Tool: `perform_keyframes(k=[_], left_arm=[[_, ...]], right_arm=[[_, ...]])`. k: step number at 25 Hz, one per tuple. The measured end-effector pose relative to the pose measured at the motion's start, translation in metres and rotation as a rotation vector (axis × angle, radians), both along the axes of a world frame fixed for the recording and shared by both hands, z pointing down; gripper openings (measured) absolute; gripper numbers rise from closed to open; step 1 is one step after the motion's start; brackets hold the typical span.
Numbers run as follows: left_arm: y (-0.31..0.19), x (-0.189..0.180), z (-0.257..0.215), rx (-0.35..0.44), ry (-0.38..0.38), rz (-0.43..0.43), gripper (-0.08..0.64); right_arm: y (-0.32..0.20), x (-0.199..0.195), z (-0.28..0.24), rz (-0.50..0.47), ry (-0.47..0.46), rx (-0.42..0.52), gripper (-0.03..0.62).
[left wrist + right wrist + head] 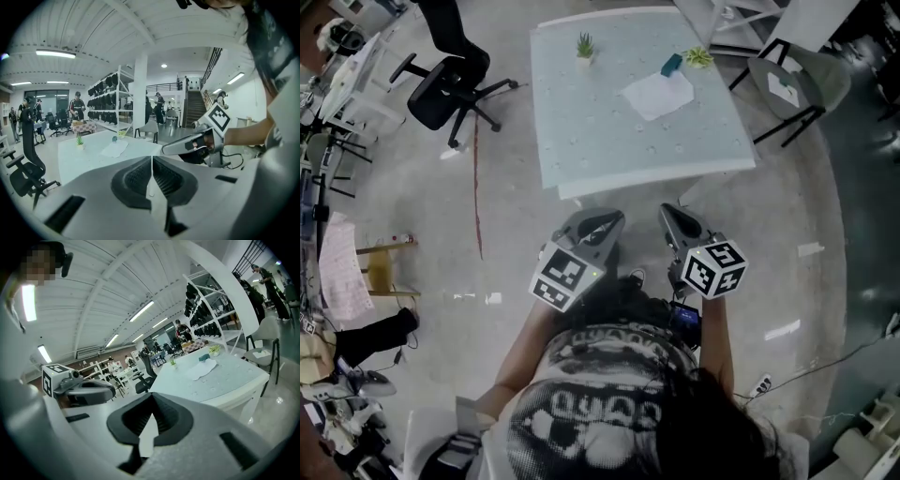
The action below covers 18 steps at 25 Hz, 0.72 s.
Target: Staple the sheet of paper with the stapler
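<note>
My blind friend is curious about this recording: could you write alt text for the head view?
Seen from above, a person holds a left gripper and a right gripper side by side, short of a pale table. On the table lie a paper sheet, a teal stapler at its far edge, and two small plants. An office chair stands to the left.

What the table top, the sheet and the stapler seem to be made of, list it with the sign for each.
Table top: pale, smooth, slightly glossy, probably laminate or painted board; light reflects softly off it.
Sheet: thin matte white paper, lying flat with a wavy edge.
Stapler: teal, likely a plastic casing; too small to be sure.
</note>
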<state>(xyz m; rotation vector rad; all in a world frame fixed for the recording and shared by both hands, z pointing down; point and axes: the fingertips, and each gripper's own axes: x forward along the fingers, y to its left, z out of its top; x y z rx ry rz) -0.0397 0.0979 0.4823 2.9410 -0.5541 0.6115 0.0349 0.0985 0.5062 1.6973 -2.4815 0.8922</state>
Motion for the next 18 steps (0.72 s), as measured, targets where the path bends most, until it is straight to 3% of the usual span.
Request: perform_keyframes(k=[18], left_arm=[[0.03,0.003,-0.003,0.014,0.03,0.013,0.006]], right_arm=[[0.027,-0.01,-0.008,-0.052,0.074,0.048,-0.014]])
